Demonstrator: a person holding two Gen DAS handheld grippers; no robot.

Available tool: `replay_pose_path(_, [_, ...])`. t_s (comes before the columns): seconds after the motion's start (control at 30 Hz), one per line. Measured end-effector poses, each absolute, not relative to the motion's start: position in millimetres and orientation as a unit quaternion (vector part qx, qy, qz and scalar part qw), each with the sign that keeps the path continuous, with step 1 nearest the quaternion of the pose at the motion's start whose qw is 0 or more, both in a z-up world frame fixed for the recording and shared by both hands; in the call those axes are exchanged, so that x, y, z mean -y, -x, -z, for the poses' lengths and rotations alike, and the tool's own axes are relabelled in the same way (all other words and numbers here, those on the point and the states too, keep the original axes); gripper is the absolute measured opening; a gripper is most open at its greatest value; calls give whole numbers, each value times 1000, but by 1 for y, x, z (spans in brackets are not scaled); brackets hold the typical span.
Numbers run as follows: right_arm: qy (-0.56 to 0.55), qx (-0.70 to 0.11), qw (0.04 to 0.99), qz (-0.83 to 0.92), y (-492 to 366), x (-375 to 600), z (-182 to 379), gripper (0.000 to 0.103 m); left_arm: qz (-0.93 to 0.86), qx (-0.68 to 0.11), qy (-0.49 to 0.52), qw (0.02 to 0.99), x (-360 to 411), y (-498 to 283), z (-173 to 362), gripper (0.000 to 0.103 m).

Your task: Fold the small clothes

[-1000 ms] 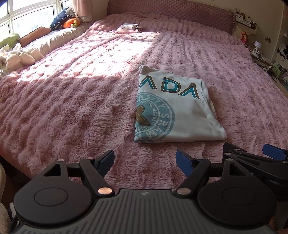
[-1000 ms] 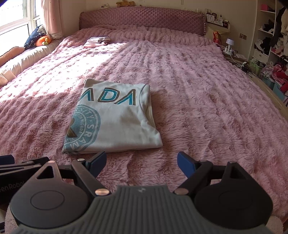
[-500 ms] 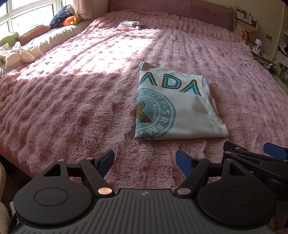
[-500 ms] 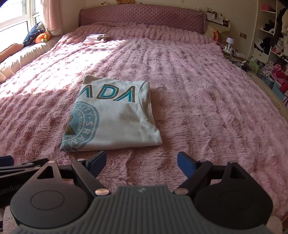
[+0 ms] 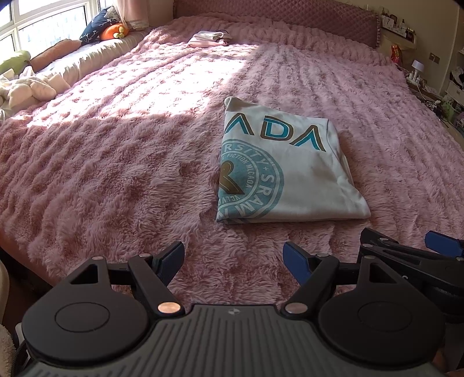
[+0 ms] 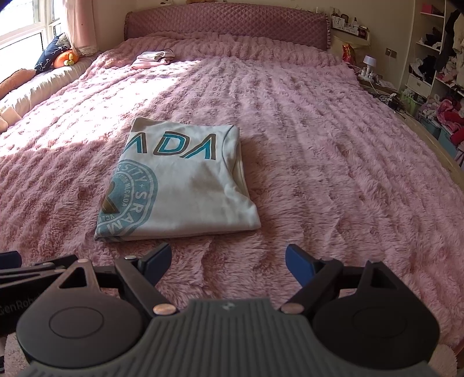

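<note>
A white T-shirt (image 5: 287,171) with teal and brown print lies folded into a rectangle on the pink fluffy bedspread (image 5: 121,139); it also shows in the right wrist view (image 6: 185,185). My left gripper (image 5: 233,259) is open and empty, near the bed's front edge, short of the shirt and to its left. My right gripper (image 6: 227,259) is open and empty, just in front of the shirt's near edge. The right gripper also shows at the right of the left wrist view (image 5: 406,255).
A small folded pink and white pile (image 6: 152,58) lies far back near the quilted headboard (image 6: 226,24). Cushions and soft toys (image 5: 110,27) line the window side at left. Shelves with clothes (image 6: 435,58) and a bedside lamp (image 6: 369,62) stand at right.
Both grippers have tilted and drawn back slightly, so the shirt sits a little lower and farther in view. The shirt has not moved and both grippers stay open.
</note>
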State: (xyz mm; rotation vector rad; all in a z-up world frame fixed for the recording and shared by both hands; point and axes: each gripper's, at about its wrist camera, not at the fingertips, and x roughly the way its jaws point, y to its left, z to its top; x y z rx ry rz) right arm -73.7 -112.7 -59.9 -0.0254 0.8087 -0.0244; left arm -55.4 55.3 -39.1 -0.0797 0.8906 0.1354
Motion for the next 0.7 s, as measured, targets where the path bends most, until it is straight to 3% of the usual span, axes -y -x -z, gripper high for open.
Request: replay_pose_path(0.7, [16, -402, 915, 15, 71, 112, 66, 82, -63, -422, 35, 904, -54, 53, 43, 86])
